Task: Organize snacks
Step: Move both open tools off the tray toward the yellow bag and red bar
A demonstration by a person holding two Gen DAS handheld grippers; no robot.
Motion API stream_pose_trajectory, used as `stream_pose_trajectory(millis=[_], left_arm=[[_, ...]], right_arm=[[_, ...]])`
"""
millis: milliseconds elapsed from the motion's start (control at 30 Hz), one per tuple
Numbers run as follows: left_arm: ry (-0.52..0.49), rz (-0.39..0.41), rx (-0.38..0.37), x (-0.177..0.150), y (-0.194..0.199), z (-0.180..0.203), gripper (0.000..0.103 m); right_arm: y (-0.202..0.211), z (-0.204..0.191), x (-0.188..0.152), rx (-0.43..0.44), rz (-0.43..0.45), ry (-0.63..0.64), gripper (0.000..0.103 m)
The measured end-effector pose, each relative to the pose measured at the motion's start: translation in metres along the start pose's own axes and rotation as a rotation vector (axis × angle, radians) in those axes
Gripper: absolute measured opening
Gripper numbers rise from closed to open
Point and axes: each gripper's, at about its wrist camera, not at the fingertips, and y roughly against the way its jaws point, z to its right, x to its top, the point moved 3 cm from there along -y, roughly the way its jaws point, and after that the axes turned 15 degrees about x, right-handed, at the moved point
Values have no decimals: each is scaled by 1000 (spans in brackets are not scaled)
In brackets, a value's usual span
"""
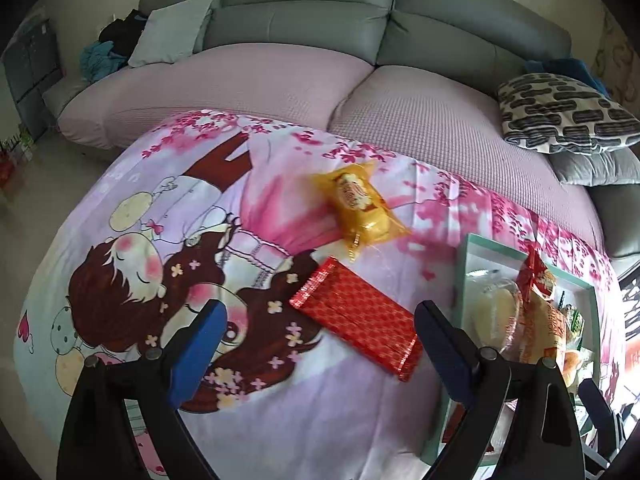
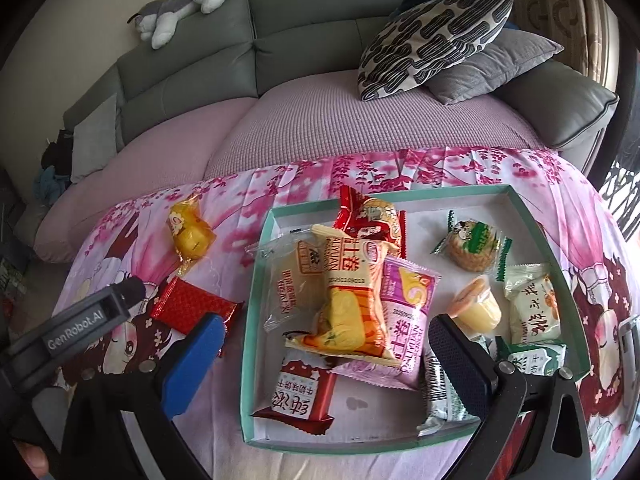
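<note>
Sofa (image 2: 192,60) fills the top of both views, grey back, pink-covered seats, patterned cushion (image 2: 432,36) at upper right. Below it, the counter under a pink cartoon cloth (image 1: 168,208) carries everything.

Teal-rimmed tray (image 2: 256,280), centre-right in the right wrist view, already holds most of the snacks, piled loosely: wrapped cakes, a jelly cup (image 2: 478,304), a green-wrapped biscuit (image 2: 470,250).

Two snacks remain outside, left of the tray: a red foil packet (image 1: 356,316) and a yellow-wrapped cake (image 1: 356,204).

Left tool (image 1: 316,344), jaws spread wide and empty, hangs over the cloth. The red foil packet lies centre frame, just above and between its fingers, set diagonally; the yellow cake sits beyond it, further up the frame.

Right tool (image 2: 324,360), jaws likewise wide and holding nothing, hovers over the lower half of the tray.

Judgement: the red packet is the likely next pick for the left tool. It lies flat and thin, so roll the wrist to close across its narrow width, come down low and avoid pinching the cloth. Foil may slip.
</note>
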Motion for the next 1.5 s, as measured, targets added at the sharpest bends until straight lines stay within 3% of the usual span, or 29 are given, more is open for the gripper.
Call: stream_pose_trajectory(millis=[700, 933, 1200, 1500], left_arm=[[22, -62, 8, 4, -45, -37, 95], [-10, -113, -12, 1, -67, -17, 95], [-64, -143, -54, 6, -83, 25, 95], [-125, -149, -36, 1, -96, 50, 95]], right_arm=[[-27, -44, -5, -4, 3, 90, 103], [-35, -30, -2, -72, -1, 62, 103], [-39, -20, 4, -80, 3, 43, 103], [-35, -8, 8, -88, 23, 12, 103]])
